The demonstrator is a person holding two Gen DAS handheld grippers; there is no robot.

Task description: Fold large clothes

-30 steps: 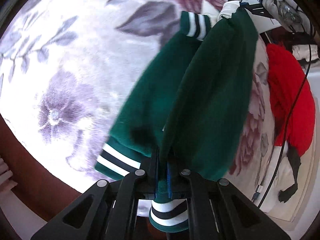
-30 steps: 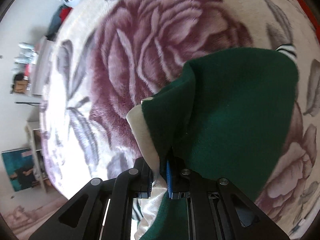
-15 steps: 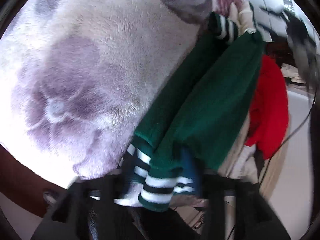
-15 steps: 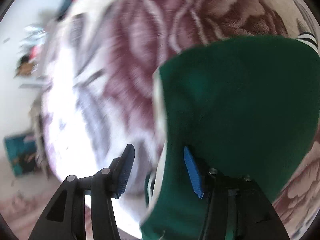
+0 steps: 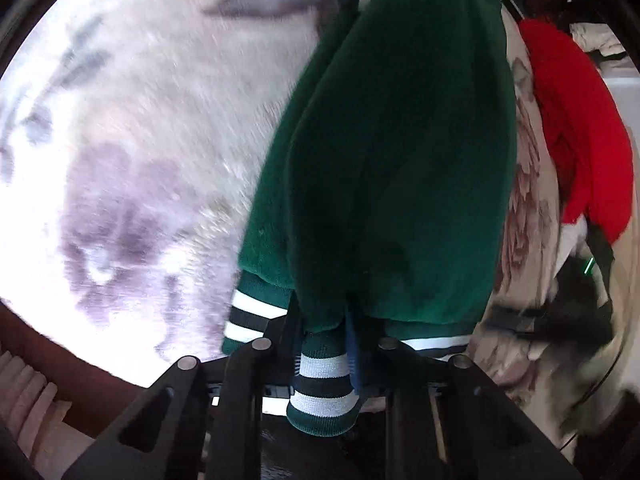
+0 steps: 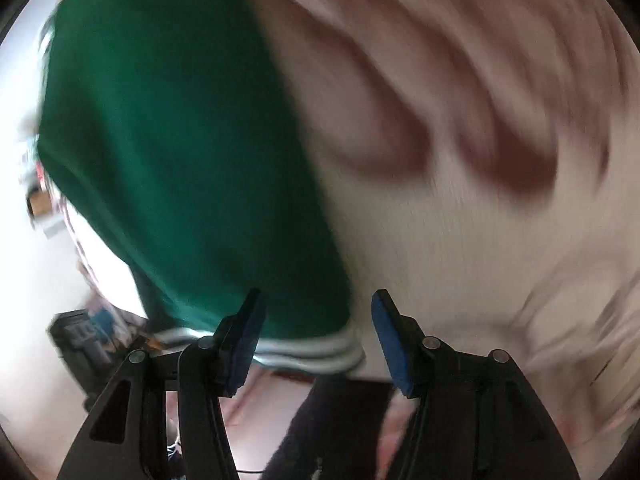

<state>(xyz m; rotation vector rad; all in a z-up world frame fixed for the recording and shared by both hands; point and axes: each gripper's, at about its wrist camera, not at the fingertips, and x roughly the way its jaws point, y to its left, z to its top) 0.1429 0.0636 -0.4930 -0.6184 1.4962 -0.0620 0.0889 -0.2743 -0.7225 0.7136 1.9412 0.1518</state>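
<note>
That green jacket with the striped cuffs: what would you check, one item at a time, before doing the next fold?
1. Left gripper has hold of the green jacket: ok. Its jaws have just been closing, and fabric and a striped cuff sit between them.
2. Right gripper free to take a new hold: ok. Its jaws stand apart with nothing pinched.
3. Jacket lies flat on the floral blanket: not ok; it is bunched in long folds.
4. Red garment is clear of the jacket: ok; it lies apart, to the side.
5. Where the right gripper should grasp: cannot tell; its view is too blurred.
</note>
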